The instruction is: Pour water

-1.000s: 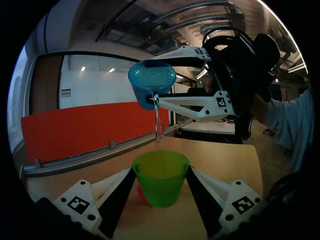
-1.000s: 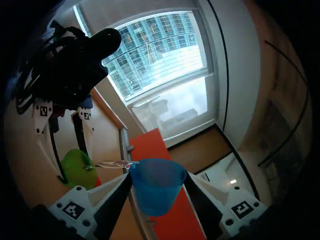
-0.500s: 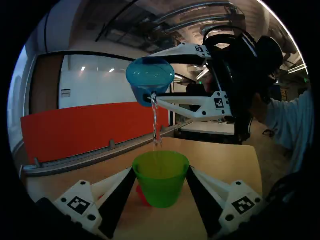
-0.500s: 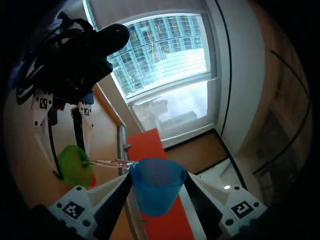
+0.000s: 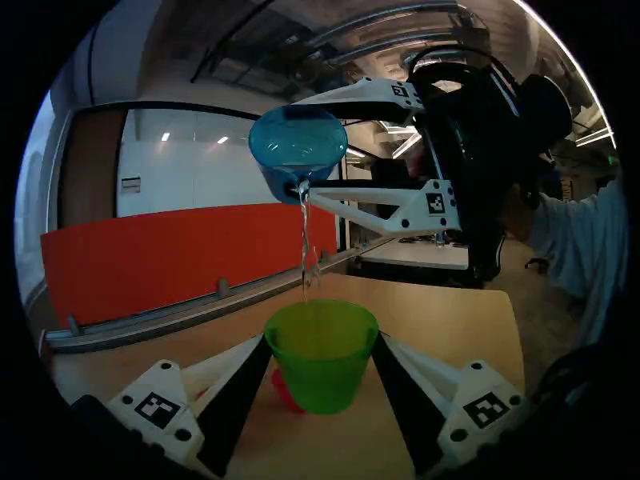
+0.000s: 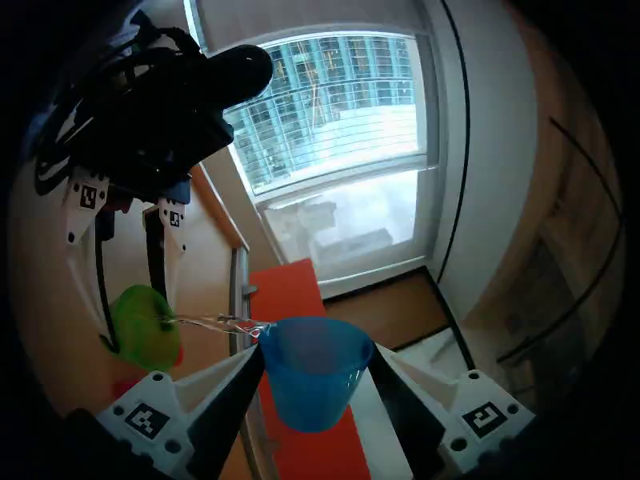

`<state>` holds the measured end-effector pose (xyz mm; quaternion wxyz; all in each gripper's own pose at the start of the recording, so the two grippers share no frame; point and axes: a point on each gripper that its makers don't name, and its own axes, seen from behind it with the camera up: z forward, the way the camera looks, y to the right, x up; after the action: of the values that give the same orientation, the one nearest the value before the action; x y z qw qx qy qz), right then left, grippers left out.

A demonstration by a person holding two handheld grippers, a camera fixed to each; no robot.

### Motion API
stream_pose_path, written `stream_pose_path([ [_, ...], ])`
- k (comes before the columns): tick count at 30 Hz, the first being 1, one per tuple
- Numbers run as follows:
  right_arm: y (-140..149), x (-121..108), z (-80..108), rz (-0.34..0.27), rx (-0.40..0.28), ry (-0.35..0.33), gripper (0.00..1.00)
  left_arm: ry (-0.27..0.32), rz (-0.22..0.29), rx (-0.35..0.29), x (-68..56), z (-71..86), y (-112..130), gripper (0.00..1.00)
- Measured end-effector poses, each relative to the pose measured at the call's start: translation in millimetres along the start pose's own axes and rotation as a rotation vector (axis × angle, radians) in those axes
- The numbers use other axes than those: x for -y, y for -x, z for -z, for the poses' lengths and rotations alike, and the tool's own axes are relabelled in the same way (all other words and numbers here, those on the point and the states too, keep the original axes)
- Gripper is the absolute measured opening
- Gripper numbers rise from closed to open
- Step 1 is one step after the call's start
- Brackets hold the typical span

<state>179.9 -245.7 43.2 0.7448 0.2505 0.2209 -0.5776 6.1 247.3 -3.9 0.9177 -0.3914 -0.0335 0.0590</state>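
Observation:
A green cup (image 5: 322, 354) stands upright between the fingers of my left gripper (image 5: 320, 376), which is shut on it, just above the wooden table (image 5: 448, 320). Above it hangs a blue cup (image 5: 298, 160), tipped over hard with its mouth facing me, held by my right gripper (image 5: 320, 144). A thin stream of water (image 5: 304, 248) falls from its rim into the green cup. In the right gripper view the blue cup (image 6: 314, 382) sits between the right gripper's (image 6: 316, 392) fingers, the water (image 6: 216, 323) runs sideways to the green cup (image 6: 144, 328), and the left gripper (image 6: 128, 264) holds that cup.
An orange partition (image 5: 160, 256) with a metal rail (image 5: 200, 300) runs along the table's far edge. A person's sleeve (image 5: 588, 240) is at the right. A small red thing (image 5: 282, 390) lies on the table behind the green cup. A large window (image 6: 344, 136) fills the right gripper view's background.
The blue cup has risen slightly and tipped further, its mouth turned more toward me. Water keeps streaming into the green cup. The left gripper has stayed still.

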Motion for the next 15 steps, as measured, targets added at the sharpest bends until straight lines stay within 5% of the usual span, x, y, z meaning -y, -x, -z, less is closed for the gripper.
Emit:
stream_pose_path([
  [15,1,-11,-0.7,0.073,0.002,0.018,0.92,-0.002,-0.003,-0.001,1.5,0.3,-2,0.87],
])
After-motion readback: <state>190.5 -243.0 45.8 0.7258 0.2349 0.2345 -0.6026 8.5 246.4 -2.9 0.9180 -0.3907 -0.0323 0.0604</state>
